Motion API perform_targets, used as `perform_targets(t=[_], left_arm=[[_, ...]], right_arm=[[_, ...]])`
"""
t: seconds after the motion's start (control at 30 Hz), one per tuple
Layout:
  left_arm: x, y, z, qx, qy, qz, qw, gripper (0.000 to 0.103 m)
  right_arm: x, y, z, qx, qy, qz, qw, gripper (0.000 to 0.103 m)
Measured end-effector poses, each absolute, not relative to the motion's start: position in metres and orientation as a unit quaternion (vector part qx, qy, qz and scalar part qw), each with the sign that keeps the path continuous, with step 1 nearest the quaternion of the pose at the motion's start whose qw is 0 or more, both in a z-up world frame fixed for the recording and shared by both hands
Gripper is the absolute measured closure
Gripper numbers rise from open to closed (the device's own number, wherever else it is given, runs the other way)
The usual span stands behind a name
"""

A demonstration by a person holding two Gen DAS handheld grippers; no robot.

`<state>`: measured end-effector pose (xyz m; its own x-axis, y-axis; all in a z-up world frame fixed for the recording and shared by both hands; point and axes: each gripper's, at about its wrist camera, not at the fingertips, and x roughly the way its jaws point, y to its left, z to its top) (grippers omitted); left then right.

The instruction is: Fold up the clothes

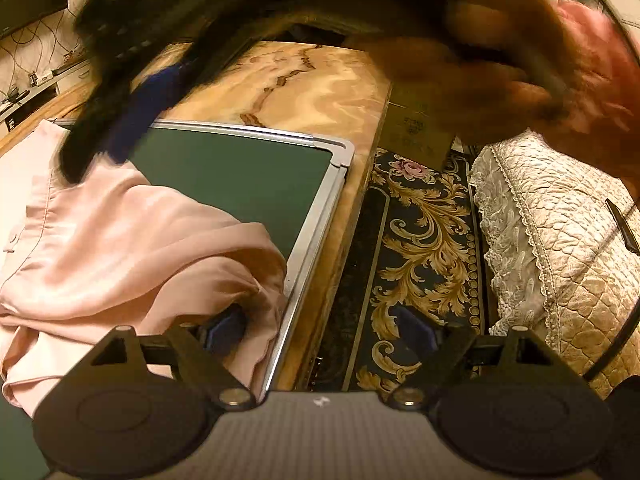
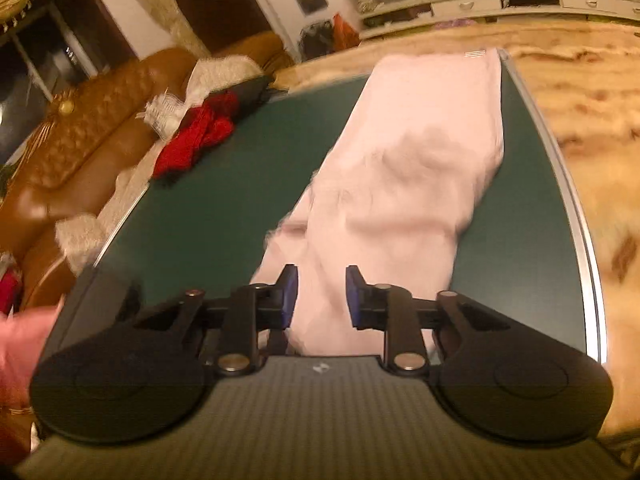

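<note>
The left tongs [image 1: 320, 330] stand wide apart at the near corner of the green board [image 1: 240, 176], gripping nothing: one blue pad lies against a fold of the pink garment [image 1: 132, 240], the other hangs past the board's edge over the patterned carpet [image 1: 424, 240]. The garment lies crumpled over the board's left part. Beyond the board, the marbled tabletop [image 1: 320, 84] shows. Above the board, blurred, pass the right tongs [image 1: 132, 120] and a hand [image 1: 480, 60]. Right of the carpet sits a quilted cover [image 1: 560, 240].

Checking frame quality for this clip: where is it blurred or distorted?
Left wrist view: the hand and right tongs crossing the top are smeared; the cloth is sharp. Right wrist view: soft throughout, cloth included. Both: warm cast, fisheye bends the board edges.
</note>
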<state>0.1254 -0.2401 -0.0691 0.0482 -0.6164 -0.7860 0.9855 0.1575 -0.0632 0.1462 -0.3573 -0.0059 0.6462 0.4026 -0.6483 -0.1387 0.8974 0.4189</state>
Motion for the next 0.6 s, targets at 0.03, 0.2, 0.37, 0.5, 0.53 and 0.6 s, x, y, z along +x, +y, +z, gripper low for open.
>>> perform_targets(t=[0.03,0.2,0.37,0.5,0.53,0.6], left_arm=[[0.125,-0.240,-0.069,0.263,0.351,-0.594,0.675,0.016],[0.126,-0.240,-0.070,0.264,0.351,-0.596,0.672,0.015],[0.129,-0.239,-0.070,0.255,0.352,-0.602,0.669,0.015],[0.129,-0.238,-0.072,0.254,0.348,-0.606,0.668,0.014],[0.128,-0.237,-0.072,0.254,0.347,-0.608,0.668,0.014],[0.127,-0.237,-0.073,0.257,0.343,-0.609,0.667,0.013]], right_arm=[[0.164,-0.355,-0.009,0.165,0.399,0.148,0.890,0.066],[0.243,-0.318,-0.035,0.141,0.445,0.167,0.869,0.066],[0.283,-0.283,-0.054,0.089,0.479,0.155,0.859,0.066],[0.291,-0.278,-0.052,0.073,0.477,0.143,0.864,0.101],[0.292,-0.277,-0.050,0.072,0.474,0.143,0.866,0.101],[0.295,-0.278,-0.041,0.081,0.464,0.148,0.870,0.101]])
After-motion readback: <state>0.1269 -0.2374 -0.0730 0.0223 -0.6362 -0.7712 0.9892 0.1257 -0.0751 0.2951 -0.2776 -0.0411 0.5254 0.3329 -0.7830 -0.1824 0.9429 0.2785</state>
